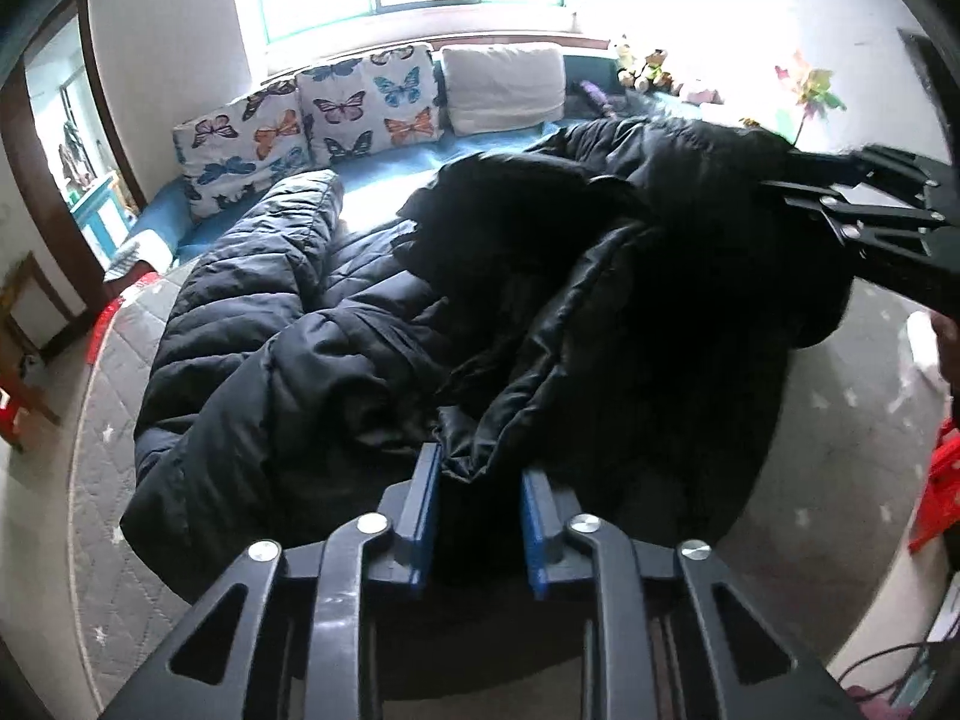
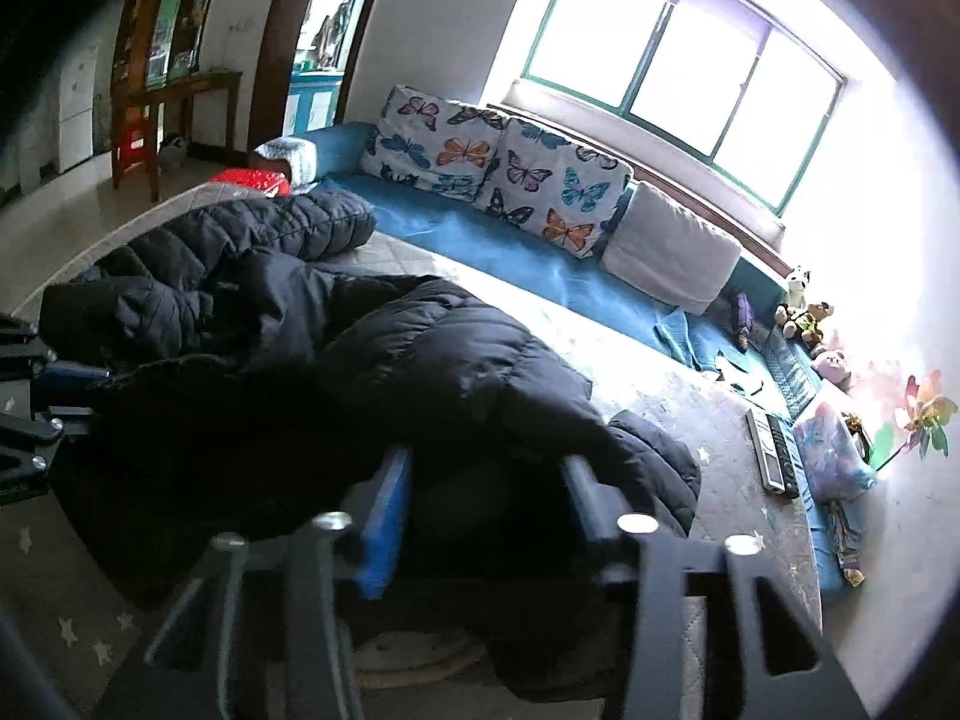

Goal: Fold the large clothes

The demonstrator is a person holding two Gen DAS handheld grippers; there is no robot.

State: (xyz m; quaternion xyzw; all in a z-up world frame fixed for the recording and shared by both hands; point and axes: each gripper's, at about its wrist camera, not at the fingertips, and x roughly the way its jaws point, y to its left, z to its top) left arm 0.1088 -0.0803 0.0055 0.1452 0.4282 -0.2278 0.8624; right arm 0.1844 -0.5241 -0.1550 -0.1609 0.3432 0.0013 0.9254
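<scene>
While a black puffer coat [image 1: 372,324] lies crumpled across the round mattress [image 1: 102,456], left gripper [image 1: 480,486] pinches its near-edge fold, right gripper [image 2: 486,480] clamps another fold.

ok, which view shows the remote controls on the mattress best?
Right wrist: two dark remote controls lie side by side on the grey quilted mattress near the blue cushion edge. Left wrist view doesn't show them; the black puffer coat fills it.

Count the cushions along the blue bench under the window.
3: two butterfly cushions side by side at the left, one plain white cushion to their right. None seems hidden.
</scene>
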